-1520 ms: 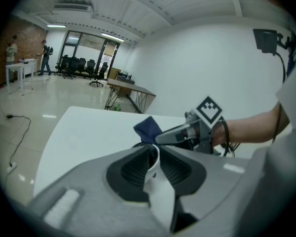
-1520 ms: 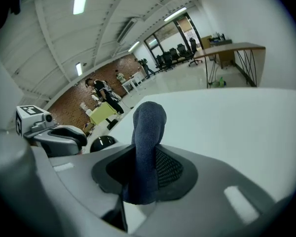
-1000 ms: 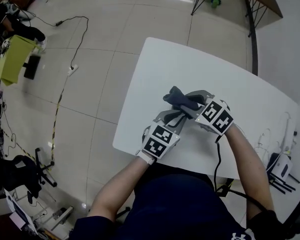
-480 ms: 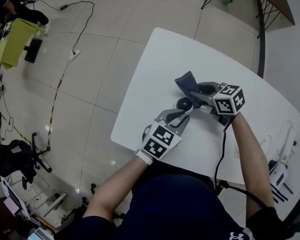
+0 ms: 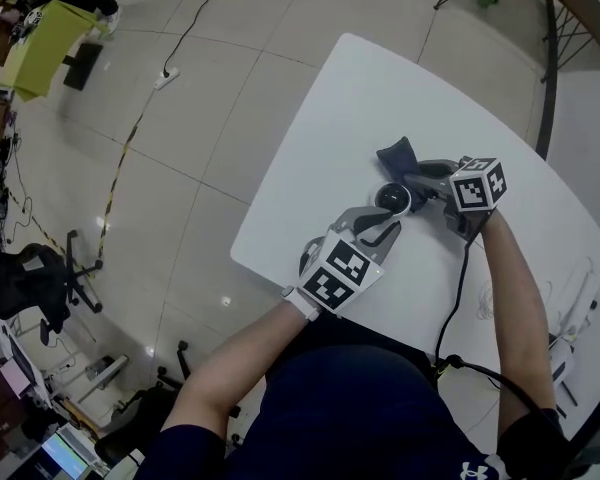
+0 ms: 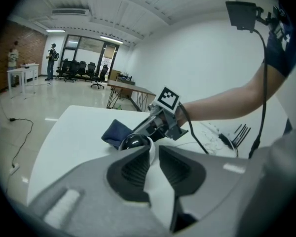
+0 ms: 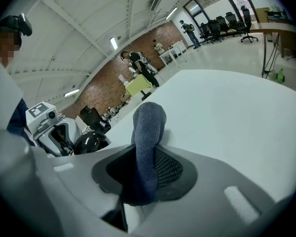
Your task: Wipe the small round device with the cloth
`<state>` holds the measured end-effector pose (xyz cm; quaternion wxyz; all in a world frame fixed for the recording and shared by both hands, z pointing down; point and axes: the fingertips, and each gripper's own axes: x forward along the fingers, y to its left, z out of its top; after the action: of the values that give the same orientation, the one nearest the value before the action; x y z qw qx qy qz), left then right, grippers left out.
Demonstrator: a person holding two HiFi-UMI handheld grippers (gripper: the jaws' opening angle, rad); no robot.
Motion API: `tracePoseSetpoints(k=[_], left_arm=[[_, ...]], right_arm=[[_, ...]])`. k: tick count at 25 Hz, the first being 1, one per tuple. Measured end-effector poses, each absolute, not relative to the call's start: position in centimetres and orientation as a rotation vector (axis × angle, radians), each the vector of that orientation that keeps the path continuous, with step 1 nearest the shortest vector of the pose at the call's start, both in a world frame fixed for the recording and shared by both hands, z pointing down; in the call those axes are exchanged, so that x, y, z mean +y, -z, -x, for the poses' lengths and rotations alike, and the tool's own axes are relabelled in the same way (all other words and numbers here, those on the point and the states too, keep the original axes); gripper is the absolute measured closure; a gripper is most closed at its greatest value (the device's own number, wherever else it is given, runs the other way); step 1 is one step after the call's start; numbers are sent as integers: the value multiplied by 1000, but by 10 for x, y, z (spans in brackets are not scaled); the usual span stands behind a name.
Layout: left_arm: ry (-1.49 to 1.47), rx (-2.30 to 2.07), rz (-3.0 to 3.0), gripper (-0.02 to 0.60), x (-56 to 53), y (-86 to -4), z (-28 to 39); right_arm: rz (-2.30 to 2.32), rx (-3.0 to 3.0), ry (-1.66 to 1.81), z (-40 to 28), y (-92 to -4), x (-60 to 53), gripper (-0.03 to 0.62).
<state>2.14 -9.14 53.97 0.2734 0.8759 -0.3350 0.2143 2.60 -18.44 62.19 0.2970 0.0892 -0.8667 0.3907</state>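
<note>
The small round device (image 5: 392, 198), a black dome in a white rim, is held just above the white table (image 5: 340, 118). My left gripper (image 5: 385, 218) is shut on its rim; its jaws have just been closing a little with the device between them. The left gripper view shows the device (image 6: 133, 141) at the tips of that gripper (image 6: 153, 149). My right gripper (image 5: 420, 178) is shut on a dark blue cloth (image 5: 398, 155), which sticks up beyond the device. In the right gripper view the cloth (image 7: 149, 120) stands between the pads, with the device (image 7: 90, 142) to its left.
The table's near edge runs just below my left hand. Thin cables (image 5: 580, 278) lie at the table's right side. On the floor are a power cable (image 5: 170, 63) and a dark chair (image 5: 30, 278). People stand far off in the room.
The right gripper has come down and rolled, carrying the cloth off the device to its far side, so the black dome now shows. The left gripper has kept its place.
</note>
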Motion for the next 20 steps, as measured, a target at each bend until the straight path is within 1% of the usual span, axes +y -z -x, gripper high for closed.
tracePoseSetpoints(k=[4, 8, 11, 14, 17, 20], left_arm=[[-578, -896, -2360, 518, -86, -541, -17], [-525, -917, -2336, 518, -80, -537, 0], [-481, -974, -2294, 518, -79, -537, 24], [-441, -1017, -2240, 518, -77, -533, 47], [-433, -1044, -2215, 518, -72, -531, 62], [-412, -1071, -2211, 518, -69, -527, 72]], right_arm=[[-299, -2277, -968, -22, -627, -186, 484], [-501, -2347, -822, -28, -593, -195, 484], [-668, -2387, -596, -36, -548, -196, 484], [-711, -2347, -256, -27, -513, -181, 484], [-693, -2171, 32, -19, -508, -160, 484], [-710, -2067, 183, -14, -509, -146, 484]])
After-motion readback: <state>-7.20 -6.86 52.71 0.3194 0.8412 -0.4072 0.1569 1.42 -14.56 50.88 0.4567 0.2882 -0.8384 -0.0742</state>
